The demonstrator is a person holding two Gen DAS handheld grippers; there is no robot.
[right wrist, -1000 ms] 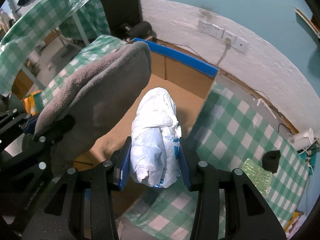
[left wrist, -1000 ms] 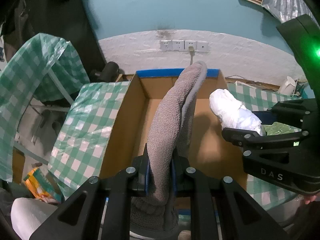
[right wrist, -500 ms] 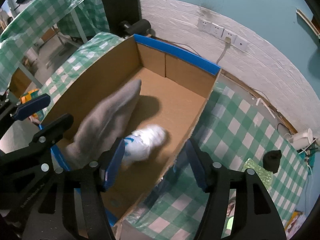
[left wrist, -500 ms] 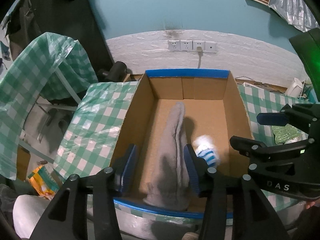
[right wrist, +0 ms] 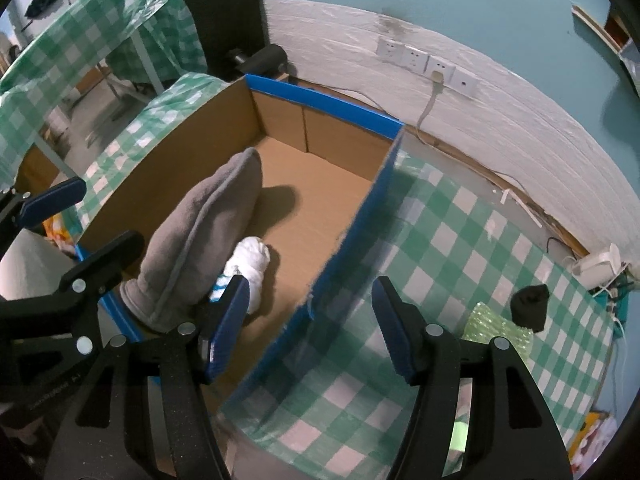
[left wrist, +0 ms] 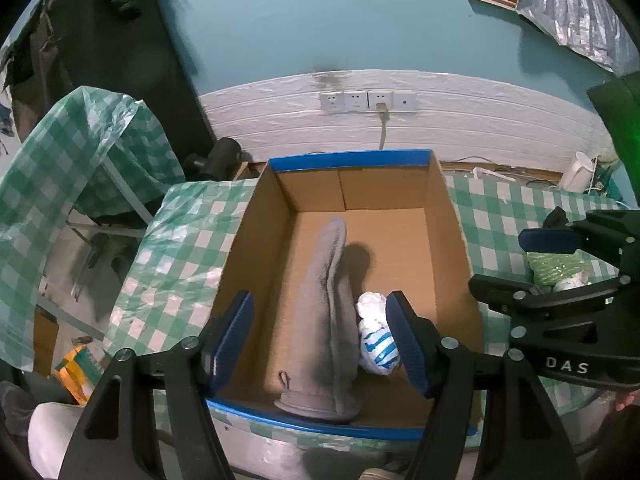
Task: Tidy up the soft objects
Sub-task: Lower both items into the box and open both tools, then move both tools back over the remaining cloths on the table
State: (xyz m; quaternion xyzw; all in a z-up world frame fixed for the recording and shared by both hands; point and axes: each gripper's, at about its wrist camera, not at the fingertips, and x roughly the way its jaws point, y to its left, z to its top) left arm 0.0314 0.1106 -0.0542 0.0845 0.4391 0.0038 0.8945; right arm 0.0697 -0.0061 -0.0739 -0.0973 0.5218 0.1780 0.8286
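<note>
Your left gripper (left wrist: 320,344) hangs over the near end of the cardboard box (left wrist: 452,216) with fingers spread wide, gripping nothing; your right gripper (right wrist: 310,328) is spread wide too, empty, straddling the box's right wall. Grey towel (left wrist: 326,312) lies lengthwise on the box floor, white-and-blue plastic bag bundle (left wrist: 376,344) touching its right side near the box's front edge. Right of the box, on the green checked tablecloth (right wrist: 440,240), sit a black sock (right wrist: 529,306) and a green bubble-wrap piece (right wrist: 494,326).
</note>
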